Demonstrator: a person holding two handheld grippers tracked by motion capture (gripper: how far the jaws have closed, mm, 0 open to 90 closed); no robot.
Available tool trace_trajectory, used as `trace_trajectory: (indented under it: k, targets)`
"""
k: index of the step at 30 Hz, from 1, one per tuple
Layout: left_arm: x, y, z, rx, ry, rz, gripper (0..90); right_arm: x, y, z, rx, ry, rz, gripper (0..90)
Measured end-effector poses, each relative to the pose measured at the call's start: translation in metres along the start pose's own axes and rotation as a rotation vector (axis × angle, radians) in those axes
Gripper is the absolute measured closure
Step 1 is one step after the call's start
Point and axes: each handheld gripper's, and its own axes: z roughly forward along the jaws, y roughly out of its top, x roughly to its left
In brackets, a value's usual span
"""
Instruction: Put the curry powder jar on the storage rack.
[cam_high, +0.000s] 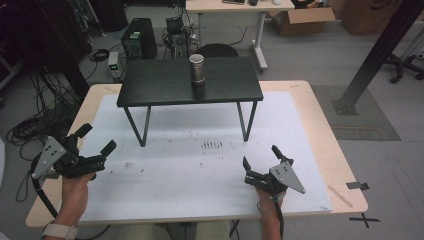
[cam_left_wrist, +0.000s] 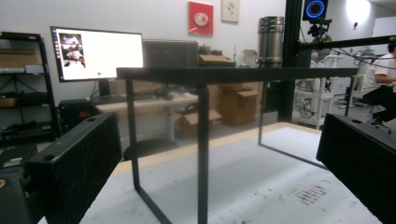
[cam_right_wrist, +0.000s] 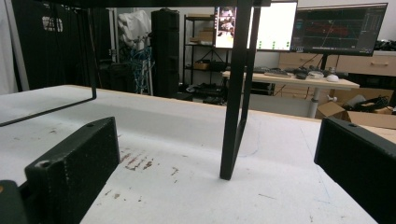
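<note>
A lab: monitors (cam_right_wrist: 343, 29), computer tower (cam_high: 138, 38), loose cables (cam_high: 35, 120), cardboard boxes (cam_high: 301, 20), shelving (cam_left_wrist: 25, 84).

A silver steel cup (cam_high: 198, 68) on a black stand (cam_high: 165, 85), over a white mat (cam_high: 200, 165) flecked brown.

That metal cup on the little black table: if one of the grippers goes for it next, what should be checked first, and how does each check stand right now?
1. Metal cup upright on the small black table: ok.
2. Left gripper open and holding nothing: ok.
3. Right gripper open and holding nothing: ok.
4. Either gripper close to the cup: not ok, both sit low on the white mat nearer the person.
5. Nothing else on the tabletop next to the cup: ok.
6. Cup empty or full: cannot tell.
</note>
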Motion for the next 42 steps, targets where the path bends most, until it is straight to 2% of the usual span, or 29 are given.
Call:
trace_trajectory:
  k: [7, 8, 16, 21, 26, 34, 42]
  targets:
    - [0.002, -0.015, -0.006, 0.023, 0.023, 0.021, 0.4, 0.000, 0.000, 0.000, 0.000, 0.000, -0.002, 0.0]
    - [0.003, -0.022, -0.008, 0.035, 0.032, 0.031, 0.4, 0.000, 0.000, 0.000, 0.000, 0.000, -0.001, 0.0]
    - [0.005, -0.040, -0.015, 0.054, 0.057, 0.043, 0.2, 0.000, 0.000, 0.000, 0.003, 0.002, -0.004, 0.0]
    - [0.006, -0.051, -0.017, 0.060, 0.074, 0.033, 0.2, 0.001, 0.000, 0.001, 0.005, 0.001, -0.005, 0.0]
    - [0.005, -0.058, -0.020, 0.051, 0.086, 0.033, 0.2, 0.001, 0.000, 0.001, 0.005, 0.002, -0.006, 0.0]
    - [0.002, -0.067, -0.024, 0.068, 0.100, 0.040, 0.2, 0.001, 0.000, 0.001, 0.005, 0.002, -0.006, 0.0]
    - [0.000, -0.074, -0.025, 0.078, 0.101, 0.027, 0.2, 0.001, 0.000, 0.001, 0.005, 0.001, -0.006, 0.0]
